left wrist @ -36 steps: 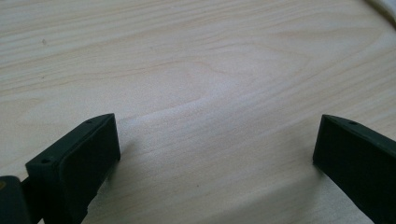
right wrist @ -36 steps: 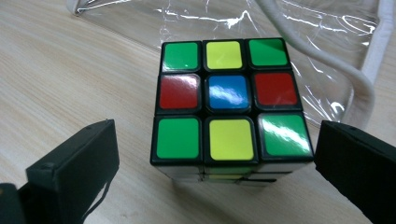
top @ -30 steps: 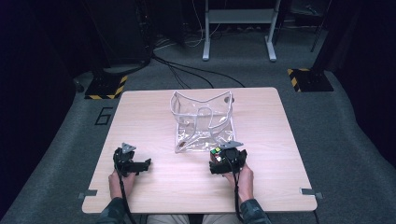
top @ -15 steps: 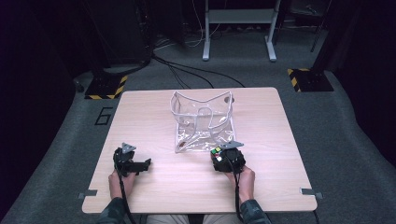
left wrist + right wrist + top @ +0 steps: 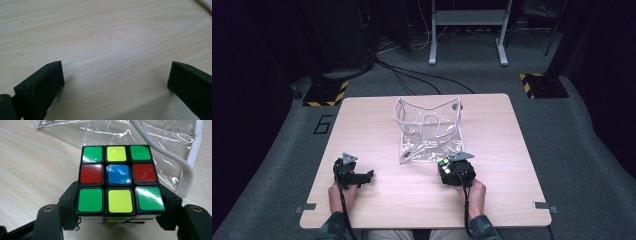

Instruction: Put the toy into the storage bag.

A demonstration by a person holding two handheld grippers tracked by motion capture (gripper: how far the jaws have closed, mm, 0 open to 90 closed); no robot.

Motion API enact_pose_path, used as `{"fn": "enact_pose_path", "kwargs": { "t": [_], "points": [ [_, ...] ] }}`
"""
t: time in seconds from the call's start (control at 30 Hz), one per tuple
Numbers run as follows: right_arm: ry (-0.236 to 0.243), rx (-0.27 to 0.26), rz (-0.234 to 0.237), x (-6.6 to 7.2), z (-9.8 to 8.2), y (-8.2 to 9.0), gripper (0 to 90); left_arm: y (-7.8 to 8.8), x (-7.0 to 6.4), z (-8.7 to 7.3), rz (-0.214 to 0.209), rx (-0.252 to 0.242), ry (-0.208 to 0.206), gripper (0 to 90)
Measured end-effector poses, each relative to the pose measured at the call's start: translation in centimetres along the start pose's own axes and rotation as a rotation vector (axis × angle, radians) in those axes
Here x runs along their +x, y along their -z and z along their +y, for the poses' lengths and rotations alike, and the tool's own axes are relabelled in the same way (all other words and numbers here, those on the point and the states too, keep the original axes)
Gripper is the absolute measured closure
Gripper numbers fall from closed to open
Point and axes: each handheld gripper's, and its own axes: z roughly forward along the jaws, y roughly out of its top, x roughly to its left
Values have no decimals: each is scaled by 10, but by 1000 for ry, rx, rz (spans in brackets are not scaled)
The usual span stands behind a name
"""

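A scrambled Rubik's cube [image 5: 118,180] sits on the table between the jaws of my right gripper [image 5: 120,197], its top face showing green, yellow, red and blue squares. The jaws have just closed in and both pads press its sides. In the high view the cube [image 5: 444,163] and right gripper [image 5: 448,169] lie at the front edge of a clear plastic bag [image 5: 429,130]. My left gripper [image 5: 365,177] rests near the table's front left, jaws wide open [image 5: 116,77] over bare wood, nothing between them.
The light wooden table [image 5: 372,120] stands on grey carpet. The clear bag [image 5: 150,135] has white trim and a white cord [image 5: 186,173] looping close to the cube's right side. Cables and a metal stand are on the floor beyond the table.
The right gripper's jaws have narrowed around the cube since a second ago. Both hands stayed where they were.
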Motion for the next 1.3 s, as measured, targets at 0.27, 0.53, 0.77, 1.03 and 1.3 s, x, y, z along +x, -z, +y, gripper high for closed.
{"fn": "enact_pose_path", "kwargs": {
  "t": [0.27, 0.53, 0.77, 1.03, 1.3],
  "points": [
    [20, -3, -10, 2, -1, 7, 334, 0, 0, 0, 0, 1, -1, 5],
    [19, -10, -14, 1, 1, 12, 334, 0, 0, 0, 0, 0, 0, 6],
    [18, -3, -22, -1, 3, 17, 334, 0, 0, 0, 0, 0, -1, 6],
    [-5, -7, -8, -6, 7, 23, 334, 0, 0, 0, 0, 0, 0, 6],
    [-3, -14, -9, -10, 13, 32, 334, 0, 0, 0, 0, 0, -1, 5]
  ]
}}
